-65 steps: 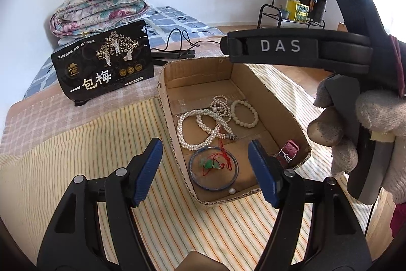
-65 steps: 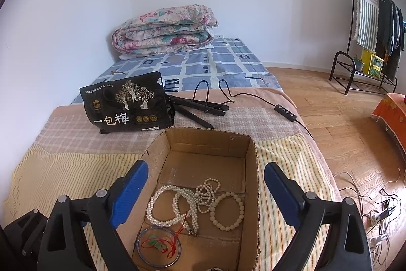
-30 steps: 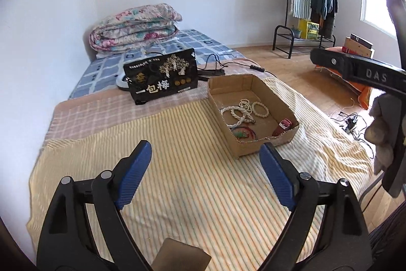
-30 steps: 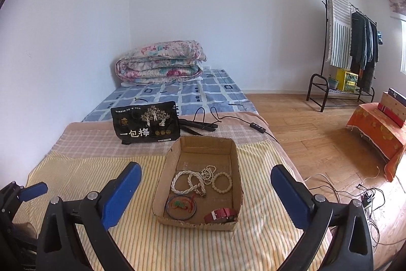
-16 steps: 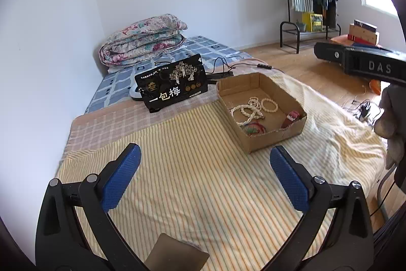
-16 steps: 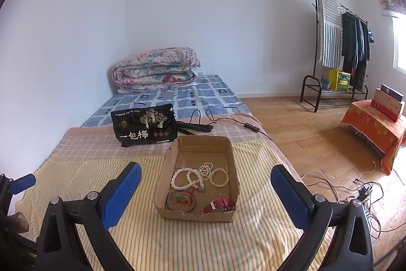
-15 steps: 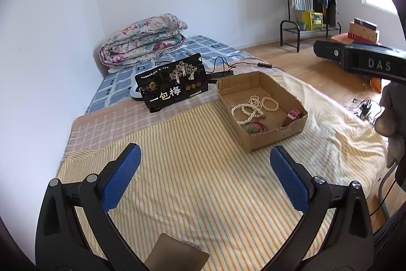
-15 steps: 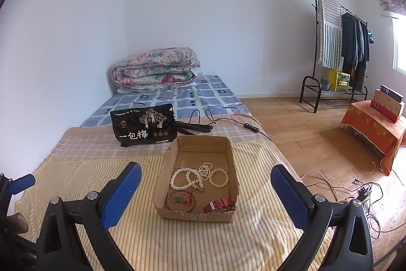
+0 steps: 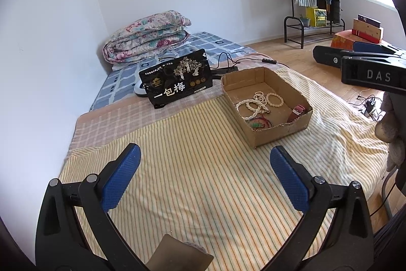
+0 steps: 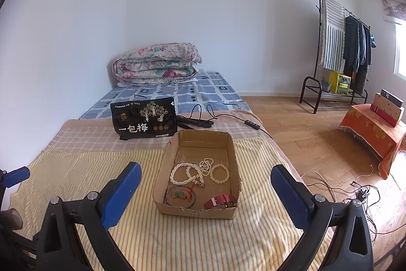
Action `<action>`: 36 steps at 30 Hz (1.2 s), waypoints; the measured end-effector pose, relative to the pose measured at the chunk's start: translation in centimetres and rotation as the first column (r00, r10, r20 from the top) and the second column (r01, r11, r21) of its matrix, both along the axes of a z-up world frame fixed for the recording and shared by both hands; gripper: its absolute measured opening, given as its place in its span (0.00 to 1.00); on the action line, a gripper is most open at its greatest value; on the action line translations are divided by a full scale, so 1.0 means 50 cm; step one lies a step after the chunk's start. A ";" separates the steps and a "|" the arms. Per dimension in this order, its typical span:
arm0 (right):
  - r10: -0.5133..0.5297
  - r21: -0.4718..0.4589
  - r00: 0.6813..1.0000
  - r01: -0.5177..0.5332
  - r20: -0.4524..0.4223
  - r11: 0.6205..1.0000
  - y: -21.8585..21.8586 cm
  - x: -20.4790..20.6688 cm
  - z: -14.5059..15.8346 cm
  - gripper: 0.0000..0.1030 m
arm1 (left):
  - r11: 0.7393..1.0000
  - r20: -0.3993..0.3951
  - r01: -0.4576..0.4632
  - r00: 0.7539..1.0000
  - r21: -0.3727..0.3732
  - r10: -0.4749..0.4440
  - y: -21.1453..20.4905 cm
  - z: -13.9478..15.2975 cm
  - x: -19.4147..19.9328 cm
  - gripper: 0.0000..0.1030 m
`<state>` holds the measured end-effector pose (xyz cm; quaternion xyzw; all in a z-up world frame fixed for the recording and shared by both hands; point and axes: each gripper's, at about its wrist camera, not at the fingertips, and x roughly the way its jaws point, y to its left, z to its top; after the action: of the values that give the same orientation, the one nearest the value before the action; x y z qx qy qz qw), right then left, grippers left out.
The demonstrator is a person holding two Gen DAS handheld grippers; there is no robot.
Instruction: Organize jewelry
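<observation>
Both grippers spread wide above the striped bedspread, box of jewelry ahead.

I saw the cardboard box [image 10: 162,170] on the striped bedspread [image 10: 76,169] holding a pearl necklace [image 10: 189,173], bangle [image 10: 180,196], bead bracelet [image 10: 220,173] and red watch [image 10: 219,200]; my left gripper [image 9: 203,170], jaws just widened, and right gripper [image 10: 205,184] gaped empty.
</observation>
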<state>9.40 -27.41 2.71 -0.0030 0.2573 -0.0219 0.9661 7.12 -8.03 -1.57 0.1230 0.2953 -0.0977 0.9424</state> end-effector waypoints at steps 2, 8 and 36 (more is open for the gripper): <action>0.001 0.003 1.000 -0.001 -0.004 1.000 -0.001 0.000 -0.002 1.00 | 1.000 0.001 0.002 1.000 0.002 -0.002 -0.001 0.000 -0.001 1.00; 0.002 -0.004 1.000 -0.002 -0.008 1.000 0.002 -0.002 -0.005 1.00 | 1.000 -0.008 -0.001 1.000 -0.003 0.001 -0.002 -0.001 -0.001 1.00; 0.010 -0.020 1.000 -0.011 -0.019 1.000 0.009 0.000 -0.012 1.00 | 1.000 -0.011 -0.002 1.000 -0.005 0.002 0.001 0.002 0.002 1.00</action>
<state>9.42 -26.95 2.12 -0.0143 0.2661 -0.0194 0.9636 7.21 -7.96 -1.46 0.1197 0.3005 -0.0984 0.9411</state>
